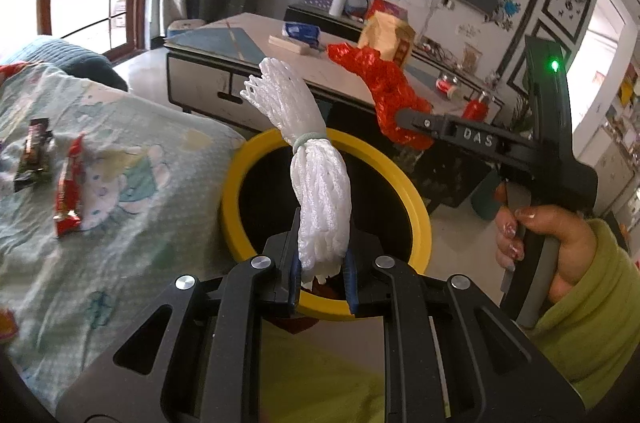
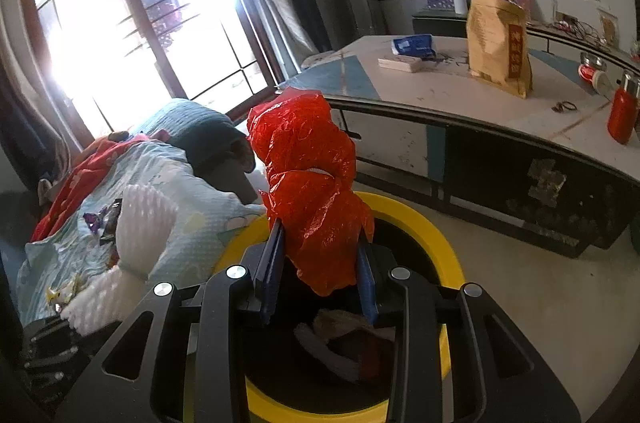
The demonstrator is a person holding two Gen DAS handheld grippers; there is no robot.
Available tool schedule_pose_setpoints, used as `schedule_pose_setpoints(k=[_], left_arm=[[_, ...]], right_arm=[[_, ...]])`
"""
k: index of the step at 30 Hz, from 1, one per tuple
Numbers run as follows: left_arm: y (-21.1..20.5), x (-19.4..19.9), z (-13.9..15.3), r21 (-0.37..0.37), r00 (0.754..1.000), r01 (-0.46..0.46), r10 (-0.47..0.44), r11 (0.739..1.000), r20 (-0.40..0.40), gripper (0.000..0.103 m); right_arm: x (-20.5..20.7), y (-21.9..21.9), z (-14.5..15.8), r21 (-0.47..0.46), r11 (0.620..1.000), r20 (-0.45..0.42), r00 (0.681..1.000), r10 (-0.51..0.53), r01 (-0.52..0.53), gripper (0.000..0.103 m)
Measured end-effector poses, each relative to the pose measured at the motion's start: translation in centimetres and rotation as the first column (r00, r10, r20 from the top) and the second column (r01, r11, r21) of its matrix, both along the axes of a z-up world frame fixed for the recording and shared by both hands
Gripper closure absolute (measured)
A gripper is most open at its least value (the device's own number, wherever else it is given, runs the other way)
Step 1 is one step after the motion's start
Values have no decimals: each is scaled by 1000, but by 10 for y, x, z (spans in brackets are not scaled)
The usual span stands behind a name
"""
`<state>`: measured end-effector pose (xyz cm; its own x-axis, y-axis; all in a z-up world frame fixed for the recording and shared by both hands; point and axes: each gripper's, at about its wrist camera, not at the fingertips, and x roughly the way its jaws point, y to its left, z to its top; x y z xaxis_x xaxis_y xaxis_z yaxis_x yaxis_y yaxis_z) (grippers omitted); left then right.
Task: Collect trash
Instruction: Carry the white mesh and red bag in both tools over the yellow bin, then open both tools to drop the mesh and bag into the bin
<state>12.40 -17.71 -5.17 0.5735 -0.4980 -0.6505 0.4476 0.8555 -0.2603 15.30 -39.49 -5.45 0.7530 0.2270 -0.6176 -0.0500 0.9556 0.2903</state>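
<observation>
My left gripper [image 1: 322, 265] is shut on a white foam net bundle [image 1: 320, 199] tied with a grey band, held upright over the yellow-rimmed black bin [image 1: 236, 183]. My right gripper [image 2: 320, 255] is shut on a crumpled red plastic bag [image 2: 308, 171], above the same bin [image 2: 444, 243], which holds some trash [image 2: 340, 339] at its bottom. In the left wrist view the right gripper [image 1: 404, 121] shows at the right with the red bag [image 1: 384, 91], a hand [image 1: 536, 243] in a green sleeve on its handle. In the right wrist view the white net [image 2: 140, 227] appears at the left.
A bed with a pale patterned cover [image 1: 120, 191] lies left of the bin, with a red wrapper [image 1: 70, 187] and a dark wrapper [image 1: 34, 155] on it. A low table [image 2: 460, 95] behind the bin carries a brown paper bag [image 2: 496, 43], a red bottle [image 2: 622, 115] and small items.
</observation>
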Motion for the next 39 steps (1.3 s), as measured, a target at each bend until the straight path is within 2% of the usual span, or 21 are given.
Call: schedule_pose_setpoints(k=[6, 20, 32, 34, 36, 39], left_arm=[[-23, 4, -15, 40, 999, 46, -45, 998, -28, 92], [-52, 19, -44, 90, 990, 94, -84, 991, -110, 92], [-62, 32, -58, 90, 983, 104, -89, 990, -161, 91], [-61, 33, -58, 83, 983, 97, -82, 992, -162, 83], [-59, 33, -57, 81, 985, 87, -74, 993, -156, 60], [-54, 31, -52, 70, 988, 67, -56, 995, -143, 49]], right_arm=[[2, -14, -12, 13, 1000, -29, 999, -18, 18, 72], [10, -24, -41, 51, 999, -105, 994, -8, 13, 70], [14, -25, -51, 75, 997, -137, 991, 5, 5, 70], [15, -26, -52, 83, 997, -140, 990, 6, 6, 68], [14, -27, -52, 83, 996, -141, 990, -5, 17, 60], [14, -30, -51, 90, 995, -135, 991, -21, 33, 50]])
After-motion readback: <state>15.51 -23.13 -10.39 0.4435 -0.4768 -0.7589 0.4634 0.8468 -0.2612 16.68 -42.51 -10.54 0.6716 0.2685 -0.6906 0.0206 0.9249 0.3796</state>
